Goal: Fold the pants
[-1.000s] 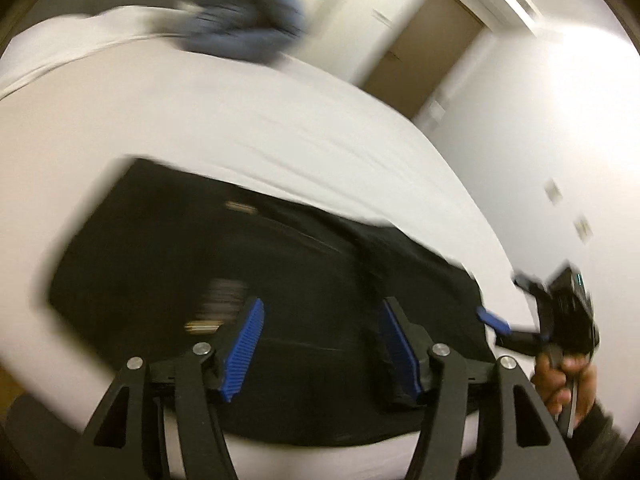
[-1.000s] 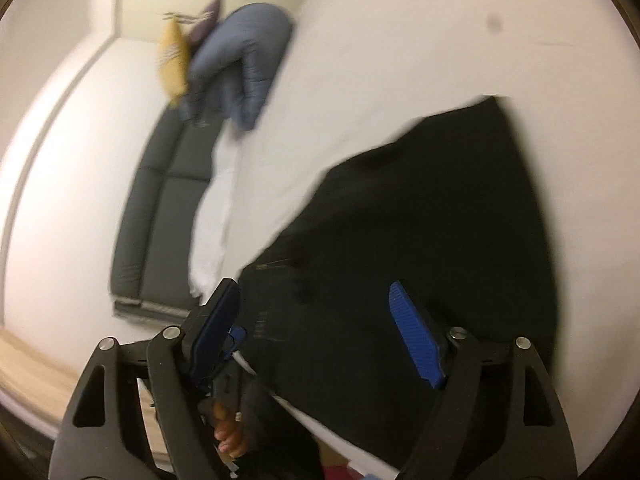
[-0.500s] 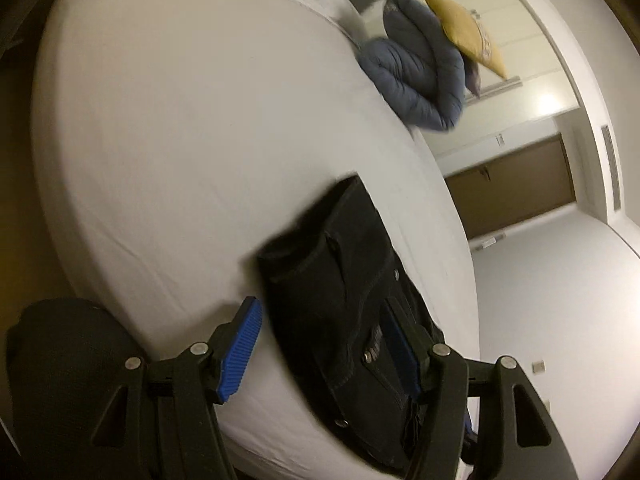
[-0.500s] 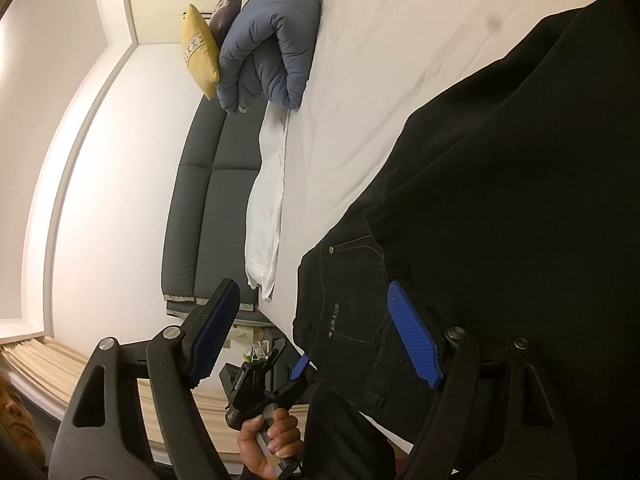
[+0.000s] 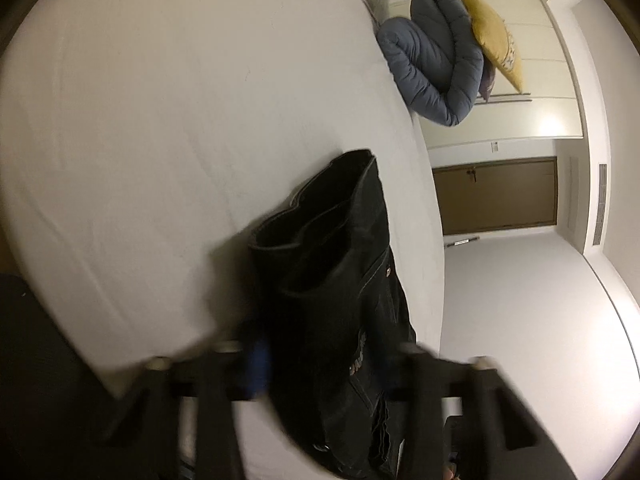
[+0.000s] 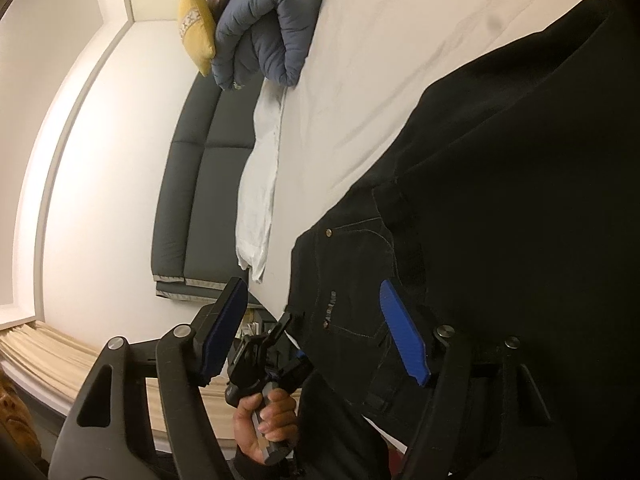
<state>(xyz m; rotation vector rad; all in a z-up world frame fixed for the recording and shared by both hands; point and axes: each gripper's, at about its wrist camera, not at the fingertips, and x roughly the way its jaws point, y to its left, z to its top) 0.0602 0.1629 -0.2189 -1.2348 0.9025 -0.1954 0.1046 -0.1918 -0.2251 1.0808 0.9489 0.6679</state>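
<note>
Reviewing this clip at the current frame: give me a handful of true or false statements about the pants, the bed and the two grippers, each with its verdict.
1. The black pants lie on a white bed. True.
2. The yellow pillow lies on top of the pants. False: it leans by the rolled blue duvet at the far end, apart from the pants.
3. The left gripper has pants fabric between its closing jaws. True.
4. The right gripper is clamped shut on the duvet. False: its blue pads stand apart near the pants' waist, jaws closing, nothing pressed.
5. The door stands wide open. False: it is closed.
</note>
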